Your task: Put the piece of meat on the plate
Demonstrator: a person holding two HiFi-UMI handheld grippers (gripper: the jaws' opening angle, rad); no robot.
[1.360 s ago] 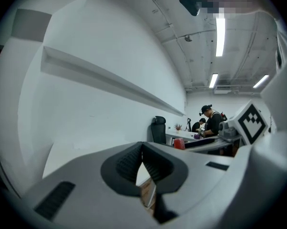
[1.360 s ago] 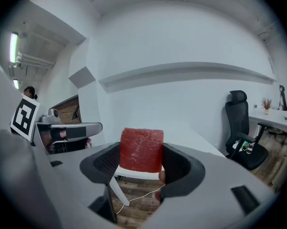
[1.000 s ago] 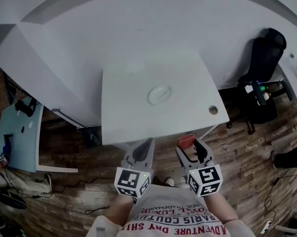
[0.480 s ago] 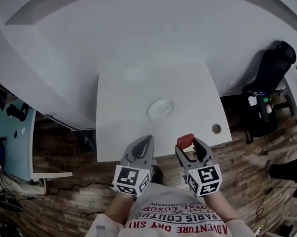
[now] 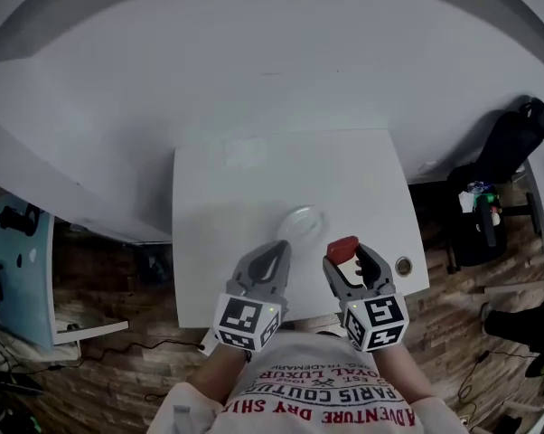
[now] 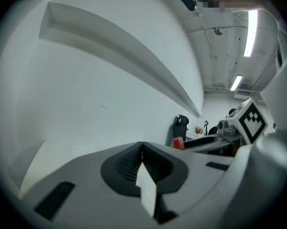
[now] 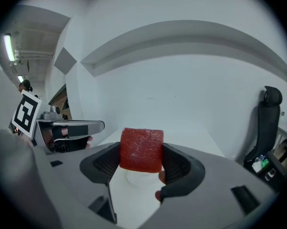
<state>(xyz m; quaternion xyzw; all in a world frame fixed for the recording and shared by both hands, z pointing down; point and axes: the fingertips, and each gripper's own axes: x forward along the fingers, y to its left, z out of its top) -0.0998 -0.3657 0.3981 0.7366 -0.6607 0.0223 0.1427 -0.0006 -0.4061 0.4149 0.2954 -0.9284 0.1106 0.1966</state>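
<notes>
White table (image 5: 227,197) stands pushed against a white wall (image 5: 254,61), and the red piece of meat (image 7: 141,150) is not on it but held up in the right gripper (image 5: 345,257). Its jaws are spread only as far as the block is wide, one ribbed pad pressed on each side, and the top of the meat stands out above them. In the head view the meat sits at about 5 o'clock from the plate (image 5: 305,221), just beside its rim and not on it. In the right gripper view the pale plate shows under and beyond the block. The plate itself is a small white round dish near the middle of the table.

The left gripper (image 5: 270,259) is at about 7 o'clock from the plate, near the table's front edge. Its jaws are pressed together with nothing between them, as its own view shows plainly. The two grippers are side by side, apart from each other.

A round hole (image 5: 403,265) sits in the table's near right corner. At about 2 o'clock from the table a black chair (image 5: 516,138) stands on the wooden floor (image 5: 118,269).
</notes>
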